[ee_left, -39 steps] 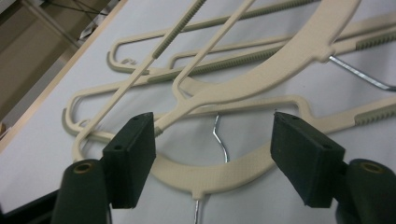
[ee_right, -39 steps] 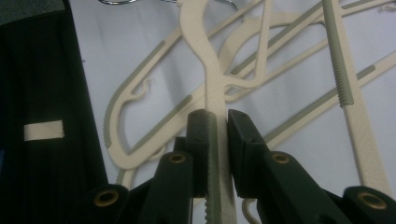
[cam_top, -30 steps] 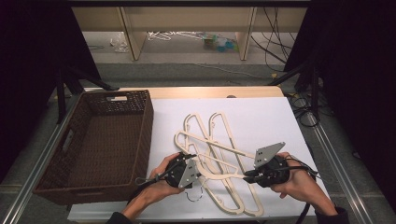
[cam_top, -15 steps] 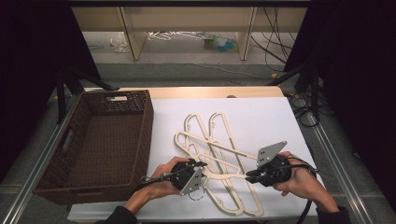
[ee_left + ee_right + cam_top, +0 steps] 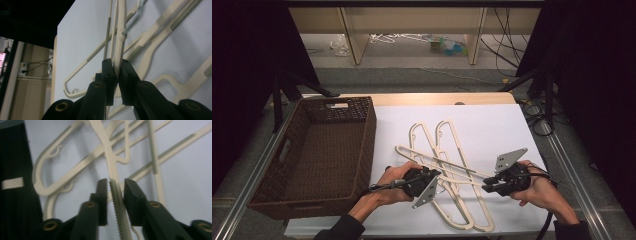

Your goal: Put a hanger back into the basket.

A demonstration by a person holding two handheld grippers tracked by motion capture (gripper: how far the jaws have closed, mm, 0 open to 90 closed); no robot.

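Observation:
Cream plastic hangers (image 5: 447,150) lie crossed in a pile on the white table top (image 5: 492,125). One hanger (image 5: 447,167) lies across the pile between the two hands. My left gripper (image 5: 438,174) has just closed and is shut on this hanger's left end; in the left gripper view the pads (image 5: 110,72) press its thin edge (image 5: 119,37). My right gripper (image 5: 486,188) is at the hanger's right end. Its jaws have just been opening: in the right gripper view the ribbed bar (image 5: 113,187) stands between the fingers (image 5: 132,192) with a gap on each side.
A dark brown wicker basket (image 5: 368,135) stands at the table's left, its inside bare. Beyond the far table edge are wooden shelf legs (image 5: 354,35) and cables on the floor. Black stands flank the table.
The left gripper has turned and closed on the crossing hanger, lifting slightly. The right hand has shifted a little and its jaws have parted from the bar.

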